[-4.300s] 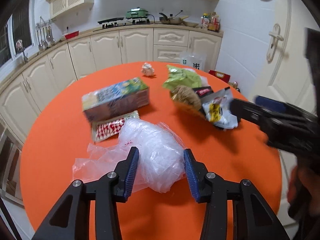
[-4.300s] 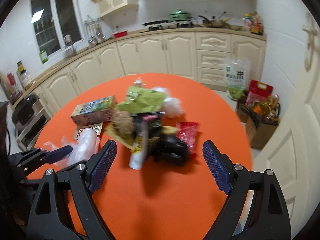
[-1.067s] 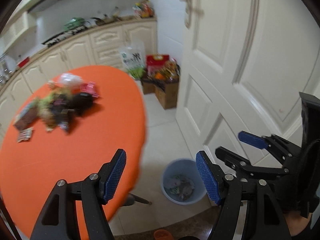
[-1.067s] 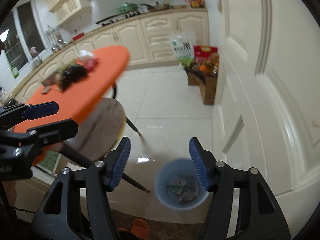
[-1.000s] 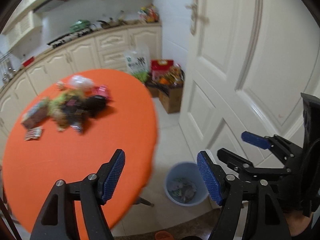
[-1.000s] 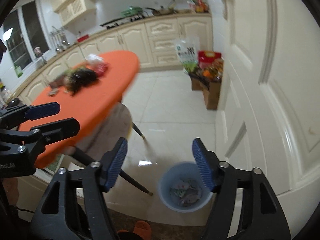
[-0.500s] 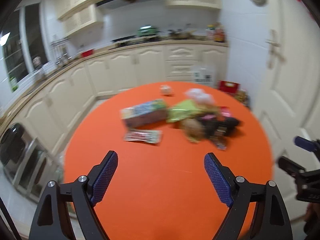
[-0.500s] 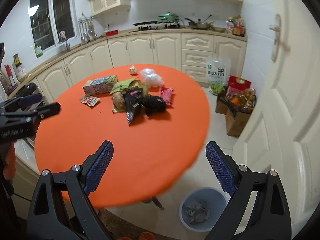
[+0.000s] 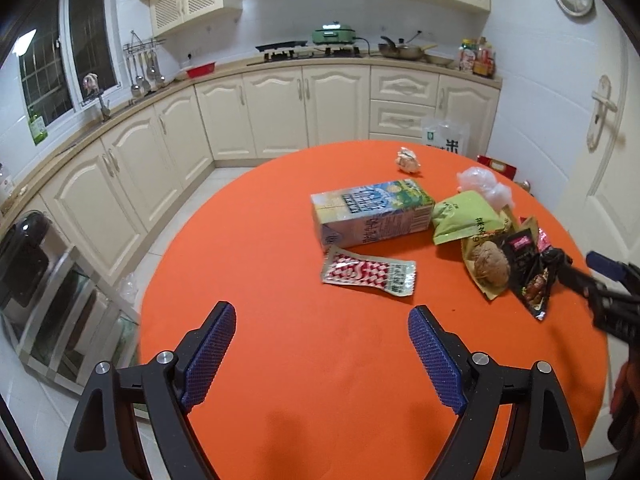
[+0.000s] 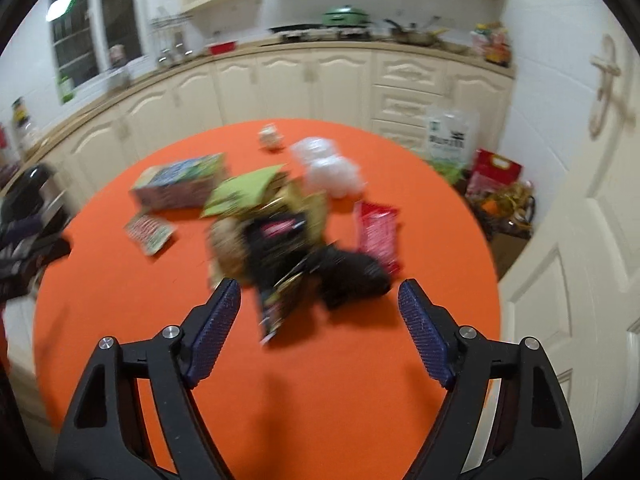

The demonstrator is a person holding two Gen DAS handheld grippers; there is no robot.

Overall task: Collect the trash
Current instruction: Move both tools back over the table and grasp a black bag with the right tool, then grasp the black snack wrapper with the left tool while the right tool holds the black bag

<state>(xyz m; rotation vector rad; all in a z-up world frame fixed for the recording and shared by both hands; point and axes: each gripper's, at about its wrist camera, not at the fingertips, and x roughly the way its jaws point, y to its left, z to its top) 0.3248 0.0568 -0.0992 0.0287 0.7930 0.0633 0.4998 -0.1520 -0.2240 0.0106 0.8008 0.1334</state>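
Trash lies on a round orange table (image 9: 280, 340): a milk carton (image 9: 370, 210), a red-and-white wrapper (image 9: 368, 274), a green bag (image 9: 466, 216), a brown lump on yellow wrap (image 9: 488, 266), dark wrappers (image 9: 528, 272), a white plastic bag (image 9: 484, 186) and a crumpled paper ball (image 9: 408, 159). My left gripper (image 9: 320, 354) is open and empty above the table's near part. My right gripper (image 10: 320, 330) is open and empty just short of the dark wrappers (image 10: 280, 264) and a black bag (image 10: 352, 276); a red packet (image 10: 378, 228) lies beyond. The right wrist view is blurred.
Cream kitchen cabinets (image 9: 280, 108) and a counter run behind the table. A white door (image 9: 600, 152) stands at the right. Bags and boxes (image 10: 496, 188) sit on the floor past the table. An appliance (image 9: 24, 264) stands at the left.
Both grippers have swung from the blue bin on the floor back to the table and moved closer to the trash. The clear plastic bag from the left gripper's side is gone.
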